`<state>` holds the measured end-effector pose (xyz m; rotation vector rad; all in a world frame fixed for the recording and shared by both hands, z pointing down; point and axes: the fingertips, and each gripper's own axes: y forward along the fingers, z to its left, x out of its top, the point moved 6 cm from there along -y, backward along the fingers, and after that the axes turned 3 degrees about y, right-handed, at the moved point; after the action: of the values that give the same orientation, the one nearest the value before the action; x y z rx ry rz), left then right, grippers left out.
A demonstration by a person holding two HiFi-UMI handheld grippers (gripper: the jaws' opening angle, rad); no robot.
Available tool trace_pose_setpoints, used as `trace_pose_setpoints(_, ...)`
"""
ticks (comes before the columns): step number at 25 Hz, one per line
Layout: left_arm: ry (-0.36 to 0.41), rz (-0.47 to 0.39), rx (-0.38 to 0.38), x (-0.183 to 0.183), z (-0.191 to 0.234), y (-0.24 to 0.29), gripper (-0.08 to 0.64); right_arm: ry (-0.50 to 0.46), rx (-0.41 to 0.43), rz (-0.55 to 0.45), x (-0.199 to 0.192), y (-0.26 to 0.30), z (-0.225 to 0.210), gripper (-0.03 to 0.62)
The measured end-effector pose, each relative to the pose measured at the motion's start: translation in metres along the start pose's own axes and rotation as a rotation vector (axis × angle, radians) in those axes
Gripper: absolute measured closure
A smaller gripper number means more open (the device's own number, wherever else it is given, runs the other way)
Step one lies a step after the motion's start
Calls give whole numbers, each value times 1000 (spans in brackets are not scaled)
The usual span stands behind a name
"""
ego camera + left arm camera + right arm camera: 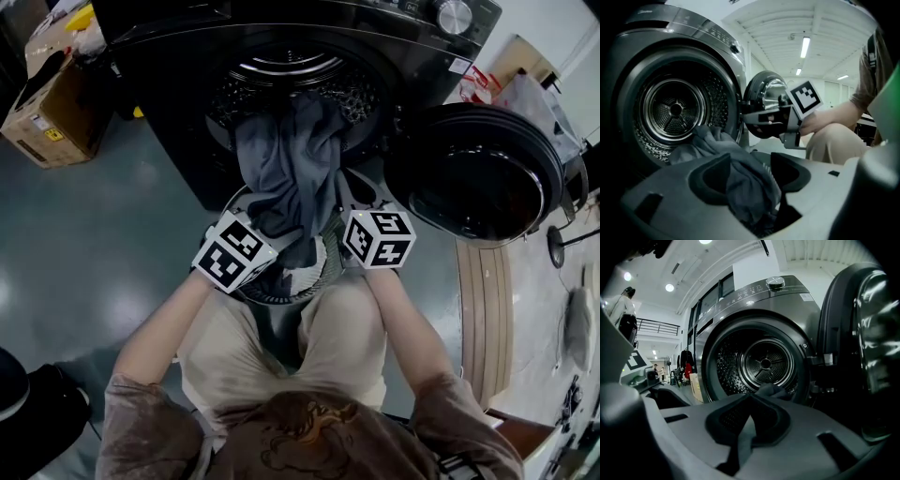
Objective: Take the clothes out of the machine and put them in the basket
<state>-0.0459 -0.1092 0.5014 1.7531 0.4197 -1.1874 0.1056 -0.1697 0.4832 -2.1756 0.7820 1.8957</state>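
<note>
A grey cloth (291, 178) is hanging out of the open mouth of the washing machine (169, 112), down toward the basket (281, 299) in front of the person's knees. One end is still lying inside the drum (764, 364). The left gripper (750, 176) is standing with its jaws apart; a bunch of the cloth is lying loosely between them, not squeezed. The right gripper (747, 416) is pinching a thin fold of the same cloth, its jaws nearly together. The round door (487, 178) is standing wide open at the right.
</note>
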Motion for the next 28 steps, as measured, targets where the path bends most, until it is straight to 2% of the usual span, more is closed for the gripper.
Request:
trace_pose_setpoints(3,-10,-45,91,9,22,3,244,5,4,0,0,1,0,597)
trace_pose_setpoints(7,-15,-49,155,12,52,25,202,6,16,0,0,0,4,597)
trace_pose_setpoints(11,-101,-62,227,7,93,60,187,4,21,1,1,-3,4,597)
trace_pose_setpoints(19,-152,42,277,-1,155,121,162,-11,22,11,-1,-7,3,597)
trace_pose_setpoints(25,-272,104,277,-14,172,153,157,-3,25,14,0,-8,3,597)
trace_pose_setpoints(28,-247,129,303,-24,174,163,160,3,25,15,0,-8,2,597)
